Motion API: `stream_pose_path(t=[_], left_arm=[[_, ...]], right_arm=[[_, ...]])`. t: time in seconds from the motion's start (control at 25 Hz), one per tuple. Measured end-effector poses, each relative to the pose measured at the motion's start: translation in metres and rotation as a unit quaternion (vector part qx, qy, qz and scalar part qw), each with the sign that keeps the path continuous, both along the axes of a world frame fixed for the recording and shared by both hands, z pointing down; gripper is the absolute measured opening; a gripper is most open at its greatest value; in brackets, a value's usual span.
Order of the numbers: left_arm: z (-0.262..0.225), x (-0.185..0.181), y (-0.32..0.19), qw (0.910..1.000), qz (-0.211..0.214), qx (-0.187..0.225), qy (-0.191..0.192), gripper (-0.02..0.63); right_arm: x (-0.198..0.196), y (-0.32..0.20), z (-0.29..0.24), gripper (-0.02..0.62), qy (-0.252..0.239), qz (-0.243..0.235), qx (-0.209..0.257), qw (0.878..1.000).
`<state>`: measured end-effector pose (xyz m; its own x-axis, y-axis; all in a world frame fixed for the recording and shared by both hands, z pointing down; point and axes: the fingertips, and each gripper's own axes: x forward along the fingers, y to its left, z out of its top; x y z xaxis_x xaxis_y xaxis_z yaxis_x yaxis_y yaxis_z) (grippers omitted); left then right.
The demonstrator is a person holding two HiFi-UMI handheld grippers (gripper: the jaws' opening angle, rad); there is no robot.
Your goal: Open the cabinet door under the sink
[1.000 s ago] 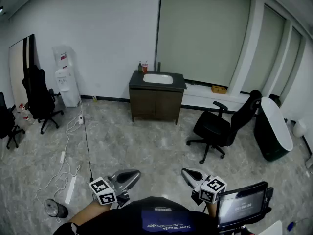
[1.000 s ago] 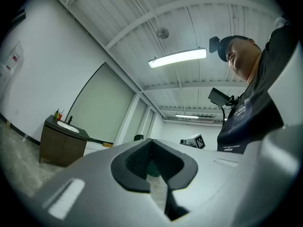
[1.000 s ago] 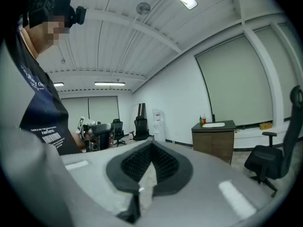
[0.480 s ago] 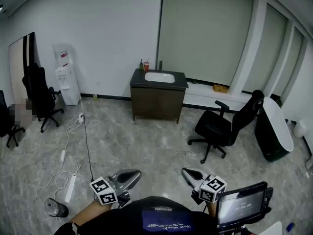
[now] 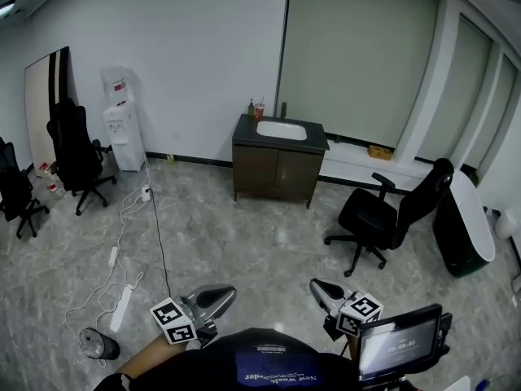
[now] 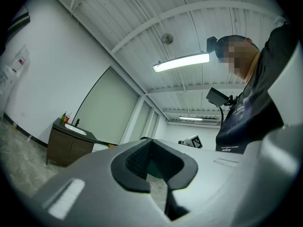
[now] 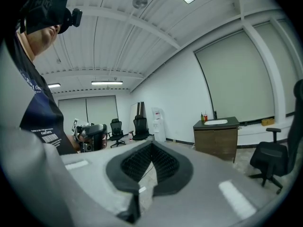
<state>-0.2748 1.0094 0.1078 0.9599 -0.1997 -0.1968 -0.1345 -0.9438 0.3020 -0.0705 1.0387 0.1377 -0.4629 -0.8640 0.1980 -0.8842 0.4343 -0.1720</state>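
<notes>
Lowest in the head view, the left gripper (image 5: 213, 297) and right gripper (image 5: 323, 292) sit side by side close to the person's body. Both are clenched with nothing between the pads, and both aim across the room. Under them spreads a grey marbled floor (image 5: 244, 243). A white power strip (image 5: 120, 308) and its cable trail at left, and a black office chair (image 5: 383, 218) stands at right. Well beyond both grippers, the dark brown sink cabinet (image 5: 277, 173) stands against the white wall (image 5: 179, 47), its long axis running along that wall. Its 2 doors (image 5: 256, 169) face the person and are closed. A white basin (image 5: 282, 130) sits on top, with a red cup (image 5: 259, 110) at the back-left corner.
</notes>
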Motion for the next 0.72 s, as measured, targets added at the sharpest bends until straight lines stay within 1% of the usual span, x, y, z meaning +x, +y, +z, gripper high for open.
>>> stream_pose_path(t=[0.16, 0.32, 0.44, 0.56, 0.64, 0.72], left_arm=[[0.000, -0.029, -0.012, 0.9999, -0.012, 0.002, -0.006, 0.000], [0.008, -0.039, -0.028, 0.9997, -0.021, -0.008, -0.008, 0.000], [0.011, -0.033, -0.042, 0.9995, -0.026, -0.016, -0.007, 0.000], [0.011, -0.022, -0.057, 0.9995, -0.027, -0.013, -0.005, 0.000], [0.008, -0.010, -0.073, 0.9995, -0.031, -0.009, -0.005, 0.000], [0.002, 0.011, -0.102, 0.9991, -0.042, -0.009, -0.002, 0.000]], right_arm=[[-0.021, -0.019, 0.003, 0.000, -0.001, -0.002, -0.002, 1.000], [-0.030, -0.036, 0.013, 0.000, -0.002, -0.006, -0.010, 1.000], [-0.027, -0.050, 0.018, 0.000, 0.000, -0.013, -0.018, 1.000], [-0.018, -0.069, 0.020, 0.000, -0.002, -0.020, -0.017, 1.000], [-0.008, -0.087, 0.020, 0.000, -0.006, -0.027, -0.016, 0.999], [0.010, -0.119, 0.018, 0.000, -0.007, -0.040, -0.017, 0.999]])
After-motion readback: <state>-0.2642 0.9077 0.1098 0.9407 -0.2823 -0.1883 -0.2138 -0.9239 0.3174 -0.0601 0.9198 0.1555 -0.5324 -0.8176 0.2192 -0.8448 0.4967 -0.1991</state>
